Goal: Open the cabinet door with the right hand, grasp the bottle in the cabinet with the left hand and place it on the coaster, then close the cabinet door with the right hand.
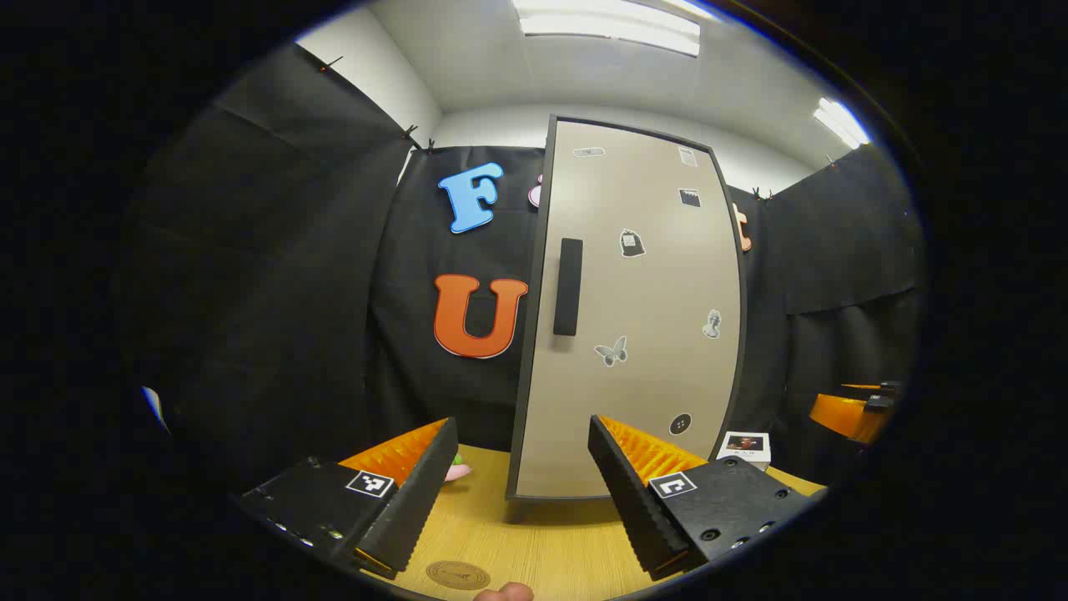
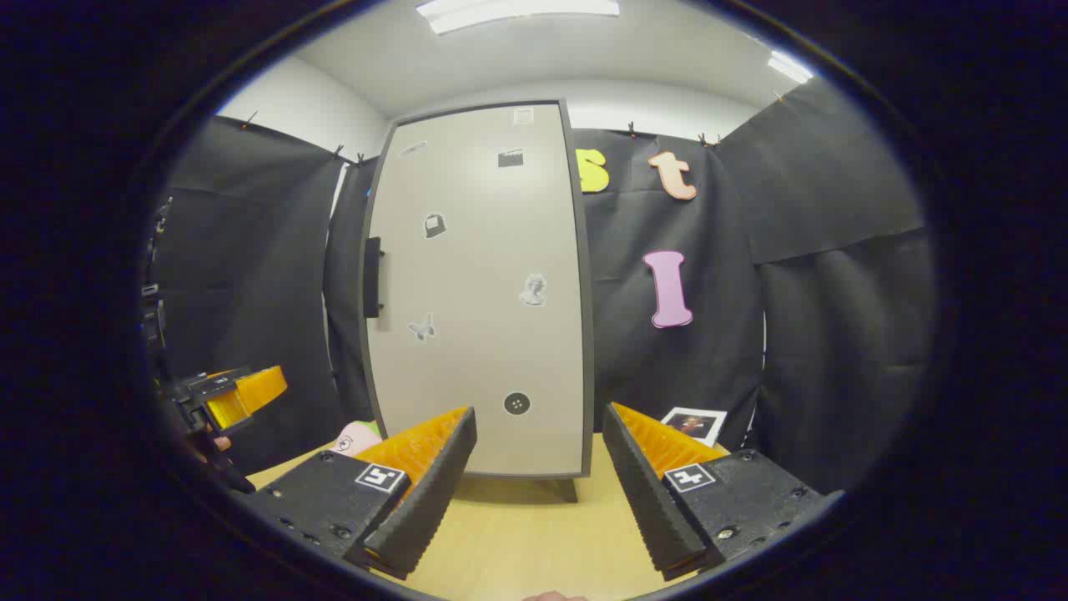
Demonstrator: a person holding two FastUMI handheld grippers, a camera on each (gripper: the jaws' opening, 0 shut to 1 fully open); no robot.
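Left gripper [image 1: 521, 484]: jaws spread wide, nothing between the fingers, held low over the wooden table [image 1: 551, 542] in front of the cabinet. Just before its left finger a round coaster [image 1: 457, 574] lies flat on the table, nearer to me than the cabinet and off toward its handle side. A small pink item [image 1: 457, 471] peeks out past the left finger, beside the cabinet's lower handle-side corner; too hidden to identify.

Right gripper [image 2: 538, 467]: also wide open and empty, hovering over the table in front of the cabinet, not touching it. In the right gripper view the left gripper appears again, off the cabinet's handle side, with a hand on it.

Cabinet [image 1: 634, 317]: stands upright on the table, raised on short feet, shadow beneath. Door [image 2: 480, 292] closed, flush in its dark frame. Black vertical handle [image 1: 567, 286] sits on the door's edge at mid height; neither gripper is in contact with it. Several small stickers on the door face, a butterfly among them, and a black button-like disc [image 1: 681, 424] low on the panel.

Bottle: cannot see it with the door shut; position inside cannot be told.

Beside the cabinet's hinge side, a small white-bordered photo card [image 2: 694, 424] stands propped on the table against the black cloth wall [image 2: 834, 292]. Above, white ceiling with strip lights [image 1: 609, 21].
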